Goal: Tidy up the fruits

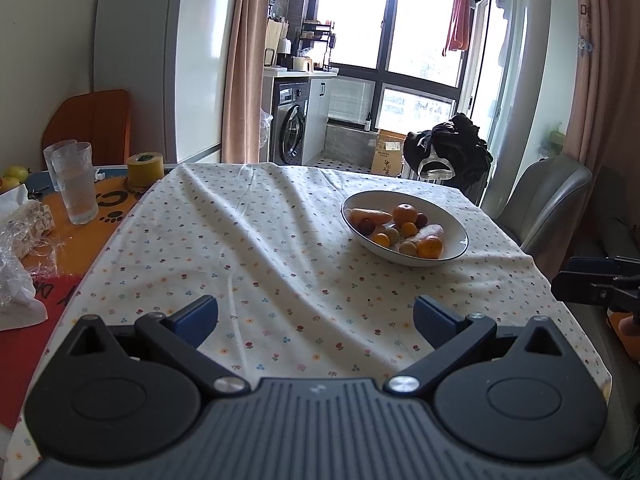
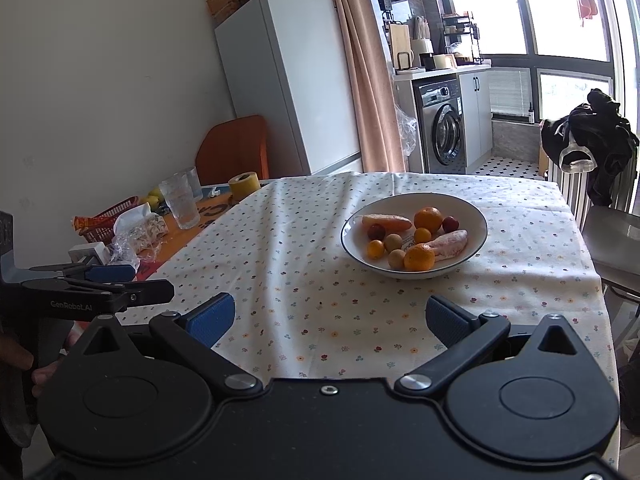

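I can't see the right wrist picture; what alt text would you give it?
A white bowl of oranges, small fruits and a carrot sits on a flowered tablecloth, beyond the open right gripper. The left gripper shows at the left edge, with drinking glasses behind.

Right gripper cut by frame edge; red basket half hidden.

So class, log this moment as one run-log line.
left gripper: open, empty | right gripper: open, empty | fruit: all in bowl | tablecloth: bare near grippers
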Tool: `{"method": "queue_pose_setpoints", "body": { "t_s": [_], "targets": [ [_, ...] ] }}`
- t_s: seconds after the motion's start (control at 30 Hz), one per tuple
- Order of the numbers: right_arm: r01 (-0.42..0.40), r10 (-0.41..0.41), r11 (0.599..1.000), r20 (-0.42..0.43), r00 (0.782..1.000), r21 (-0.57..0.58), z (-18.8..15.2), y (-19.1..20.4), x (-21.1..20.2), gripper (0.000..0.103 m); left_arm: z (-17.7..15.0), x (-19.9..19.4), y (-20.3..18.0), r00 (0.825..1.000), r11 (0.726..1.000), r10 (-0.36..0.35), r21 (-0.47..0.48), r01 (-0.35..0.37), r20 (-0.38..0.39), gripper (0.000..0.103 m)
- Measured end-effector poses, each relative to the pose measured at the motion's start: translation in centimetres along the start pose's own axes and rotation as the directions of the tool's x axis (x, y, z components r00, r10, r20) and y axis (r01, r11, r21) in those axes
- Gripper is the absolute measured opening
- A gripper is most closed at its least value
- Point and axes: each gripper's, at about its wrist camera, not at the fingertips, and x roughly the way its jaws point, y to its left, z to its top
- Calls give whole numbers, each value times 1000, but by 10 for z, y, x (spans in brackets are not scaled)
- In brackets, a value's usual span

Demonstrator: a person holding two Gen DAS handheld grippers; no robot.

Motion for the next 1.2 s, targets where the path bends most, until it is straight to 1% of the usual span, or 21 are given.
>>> {"method": "queue_pose_setpoints", "body": {
  "t_s": [0.77,0.97,1.2],
  "targets": [
    [5,-5,1000,5,1000,-2,0,-1,-1,103,2,-3,2,1000,1000,0,2,0,10,103],
    [-4,4,1000,5,1000,-10,1,0,0,103,1,0,3,1000,1000,5,-2,-5,1,103],
    [11,-11,1000,-3,1000,-7,0,-1,2,103,0,1,1,1000,1000,1,2,-1,-4,103]
  ]
}}
